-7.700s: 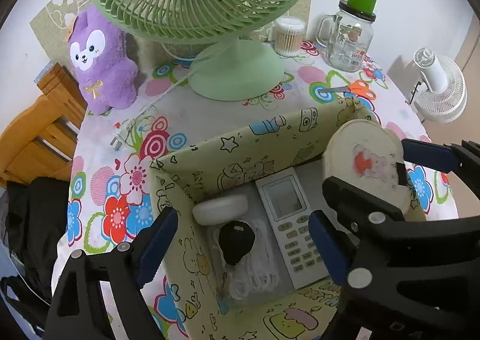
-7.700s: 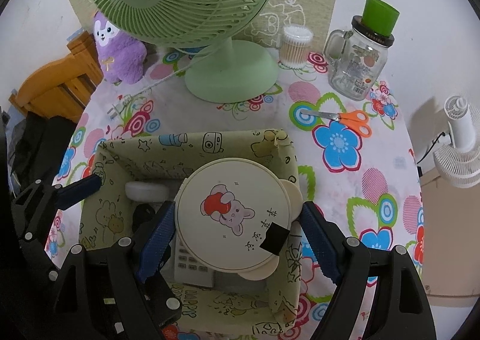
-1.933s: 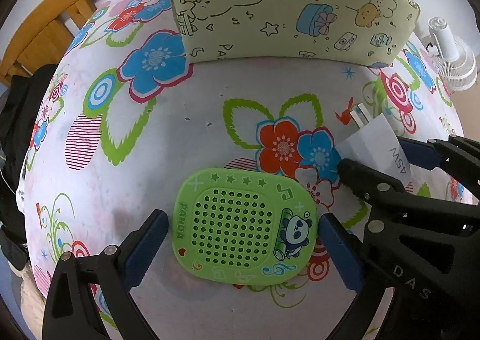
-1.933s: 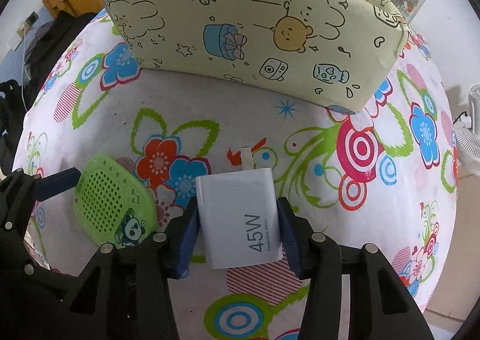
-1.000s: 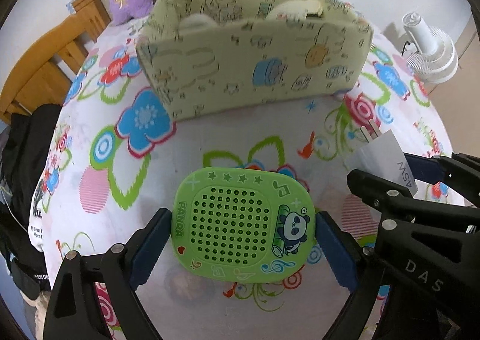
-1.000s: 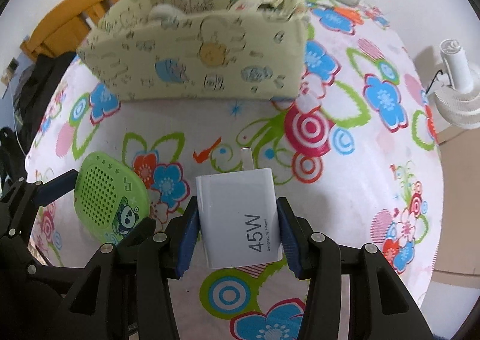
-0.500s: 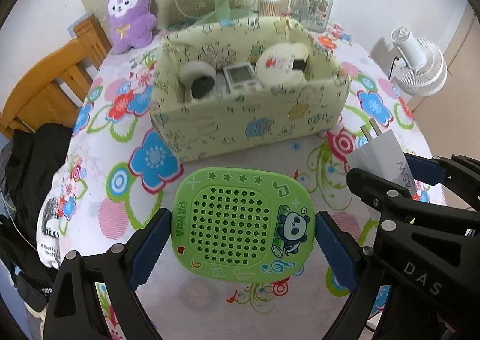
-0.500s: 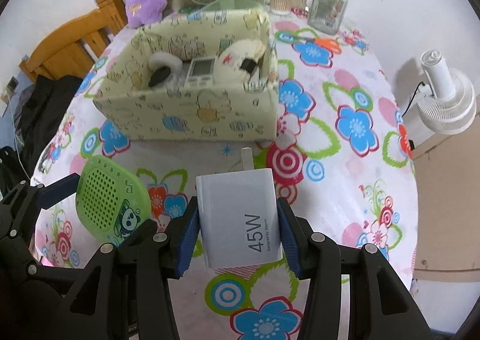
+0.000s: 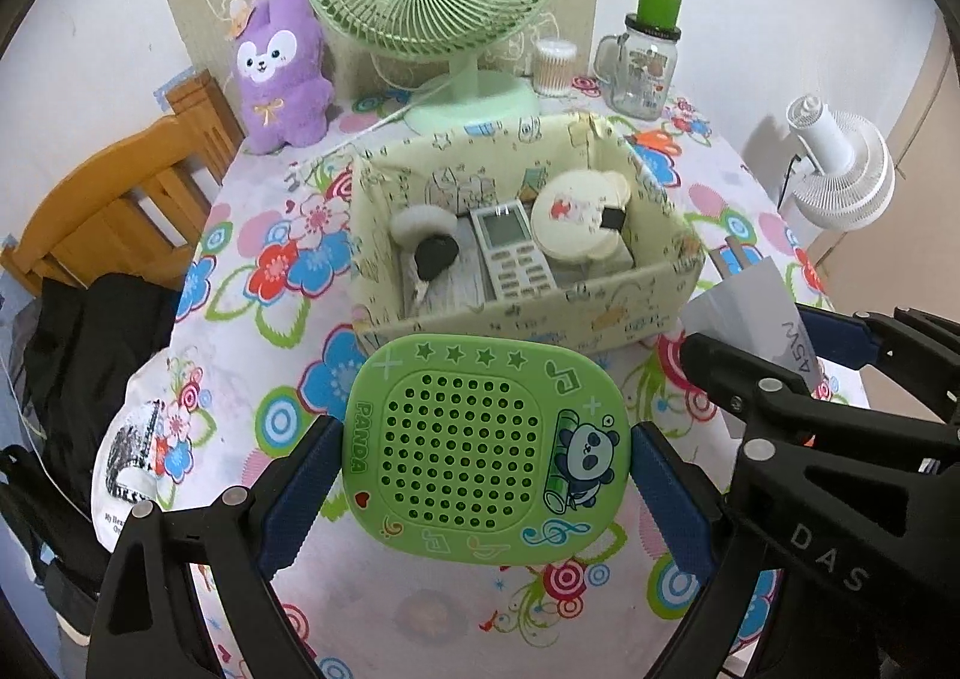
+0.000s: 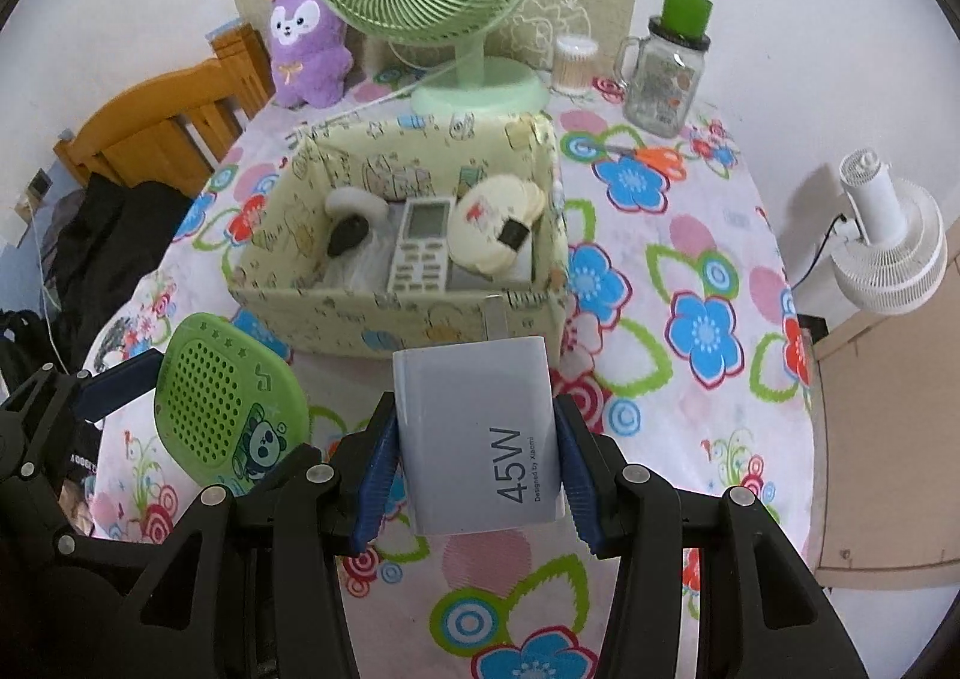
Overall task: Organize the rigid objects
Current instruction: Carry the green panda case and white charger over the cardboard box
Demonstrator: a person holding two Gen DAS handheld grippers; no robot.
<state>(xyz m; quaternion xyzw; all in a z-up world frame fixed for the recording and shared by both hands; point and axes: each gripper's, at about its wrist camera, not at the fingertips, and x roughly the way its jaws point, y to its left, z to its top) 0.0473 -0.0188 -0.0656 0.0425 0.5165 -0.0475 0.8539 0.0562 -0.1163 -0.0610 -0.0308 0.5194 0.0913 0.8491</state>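
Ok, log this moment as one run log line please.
left gripper: shut on green panda speaker | right gripper: shut on white charger | both held above table, near side of storage box

Both claws went up off the table: left claw lifted the green panda speaker, right claw lifted the 45W charger, and the storage box now sits lower with its inside showing.
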